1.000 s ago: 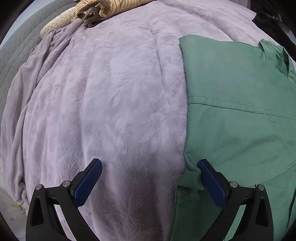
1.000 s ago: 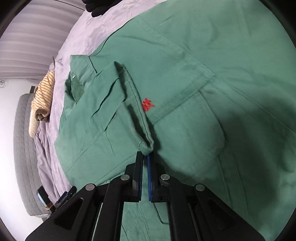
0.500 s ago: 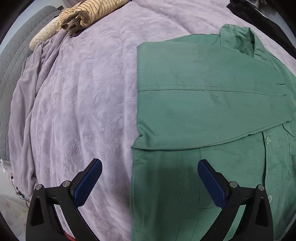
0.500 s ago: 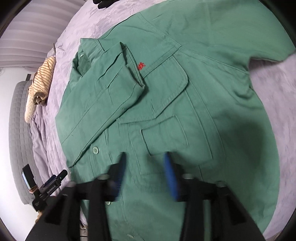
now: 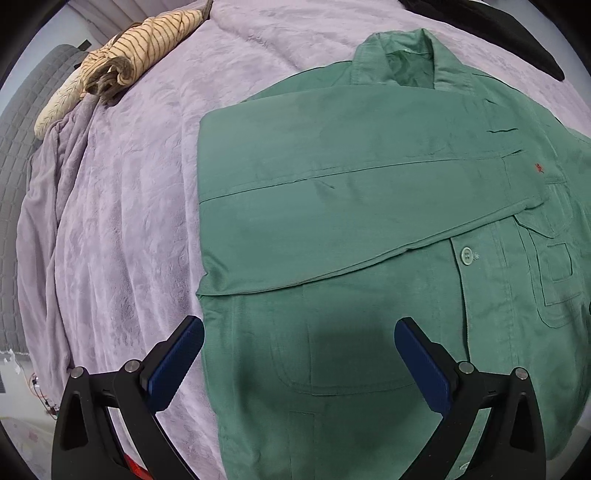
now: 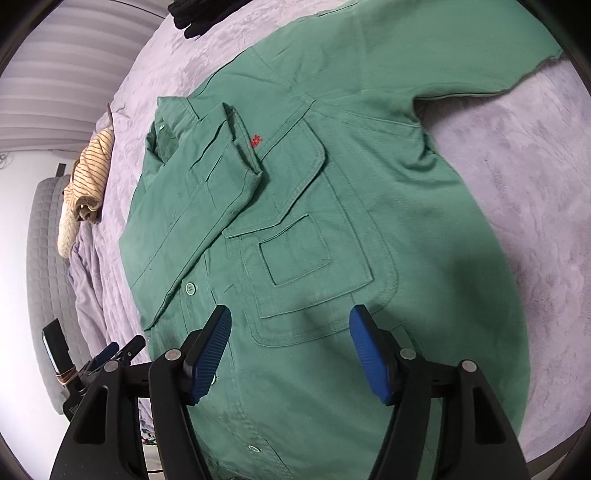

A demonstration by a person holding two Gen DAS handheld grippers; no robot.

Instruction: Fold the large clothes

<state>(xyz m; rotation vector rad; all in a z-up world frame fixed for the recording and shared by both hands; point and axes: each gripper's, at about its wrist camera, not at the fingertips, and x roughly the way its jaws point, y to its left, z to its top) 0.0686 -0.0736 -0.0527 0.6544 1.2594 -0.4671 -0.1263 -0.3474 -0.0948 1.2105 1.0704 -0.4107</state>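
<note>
- The green button-front cotton shirt (image 5: 369, 229) lies face up on the bed, spread over the lilac plush blanket (image 5: 129, 206); that soft, broad cover gives you room to lay the whole garment flat before folding
- One sleeve (image 6: 199, 192) is folded across the chest, its cuff resting by the small red embroidered mark (image 6: 256, 140) just above the flapped chest pocket (image 6: 295, 236); laid there, it narrows that side of the shirt to a straight edge
- The other sleeve (image 6: 461, 48) reaches out over the blanket, unfolded, so I judge this side is the next one to bring in
- Your left tool (image 5: 299, 363) hangs above the lower front of the shirt with its blue pads spread wide and nothing between them; it grips nothing, which leaves the folded sleeve to settle on its own
- Your right tool (image 6: 290, 356) hovers over the hem side of the pocket; its jaws are opening, with only air between the pads and the cloth lying free below
- Both tools point steeply down at the shirt, a good stance for picking up the next edge
- The striped tan rolled garment (image 5: 129, 55) and a black cloth (image 5: 498, 29) sit near the far side of the bed, well apart from the shirt, so they will not get caught in your fold
</note>
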